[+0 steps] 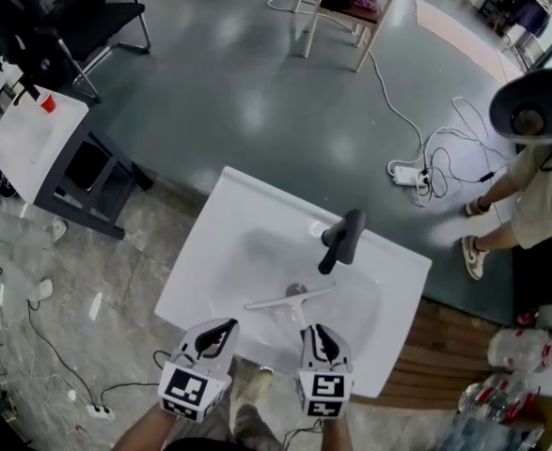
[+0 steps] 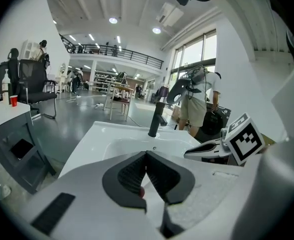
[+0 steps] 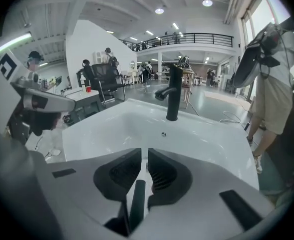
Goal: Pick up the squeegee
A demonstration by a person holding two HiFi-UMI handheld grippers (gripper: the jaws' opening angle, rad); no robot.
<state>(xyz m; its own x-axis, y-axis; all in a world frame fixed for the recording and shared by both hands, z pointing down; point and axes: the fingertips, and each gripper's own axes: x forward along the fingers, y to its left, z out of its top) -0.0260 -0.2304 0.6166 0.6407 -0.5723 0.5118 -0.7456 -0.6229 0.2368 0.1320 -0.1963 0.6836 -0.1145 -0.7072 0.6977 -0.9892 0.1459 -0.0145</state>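
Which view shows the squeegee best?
The head view: the squeegee lies whole in the sink. The left gripper view and right gripper view show only the sink's far part and the faucet; the squeegee is out of sight there.

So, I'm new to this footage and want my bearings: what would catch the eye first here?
A white sink fills the middle of the head view, with a black faucet at its far edge and a pale squeegee lying in the basin. The left gripper and right gripper hover at its near edge, both empty. A person stands at the right.
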